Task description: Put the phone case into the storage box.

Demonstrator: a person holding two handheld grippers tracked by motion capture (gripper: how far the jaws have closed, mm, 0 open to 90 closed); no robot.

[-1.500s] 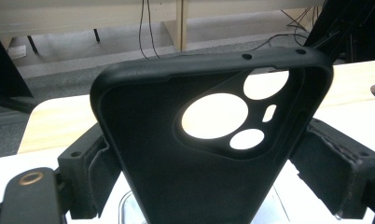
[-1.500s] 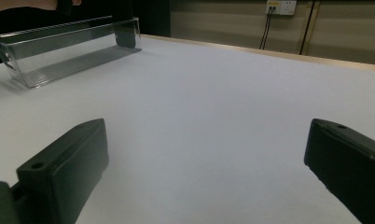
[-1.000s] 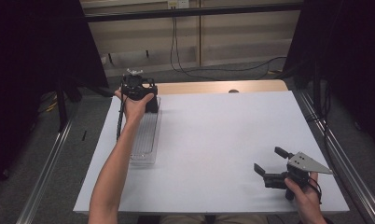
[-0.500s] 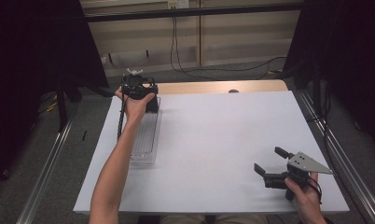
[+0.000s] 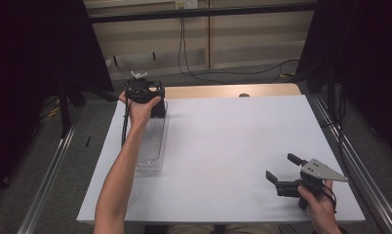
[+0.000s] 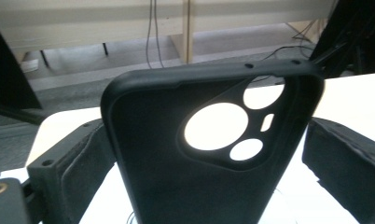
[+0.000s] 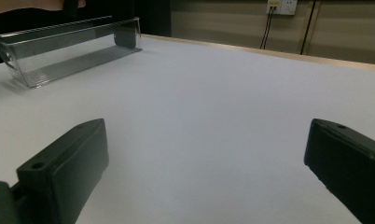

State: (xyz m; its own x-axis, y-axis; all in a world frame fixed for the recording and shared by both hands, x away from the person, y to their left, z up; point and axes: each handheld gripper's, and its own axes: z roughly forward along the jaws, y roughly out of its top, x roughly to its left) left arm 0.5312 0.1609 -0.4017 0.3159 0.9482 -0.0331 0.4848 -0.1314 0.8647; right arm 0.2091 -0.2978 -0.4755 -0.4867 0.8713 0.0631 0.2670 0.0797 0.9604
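Left gripper at the far end of the clear tray, right gripper idle near the desk's near right corner. Over the last second I see almost no change. In the high view my left arm reaches along the tray as it did a second ago, with the gripper over the same end. The right hand sits on the same spot. I read this as a pause at the tray end, not a move across the desk.

The black phone case stands upright between the left fingers, its camera cut-outs up and towards the right-hand finger. Its inner face is turned towards the gripper's camera. The left-hand finger lies against the case's edge. On the other side a sliver of bright desk shows lower down between case and finger, so I cannot tell whether the fingers clamp it or merely bracket it.

In the right gripper view a dark upright shape at the tray's far end sits well ahead of the right fingers. These are spread wide and hold nothing, with bare desk between them.

Since nothing has shifted, I judge the case is either just being seated in the tray or just being gripped for lifting out. Which of the two remains open.
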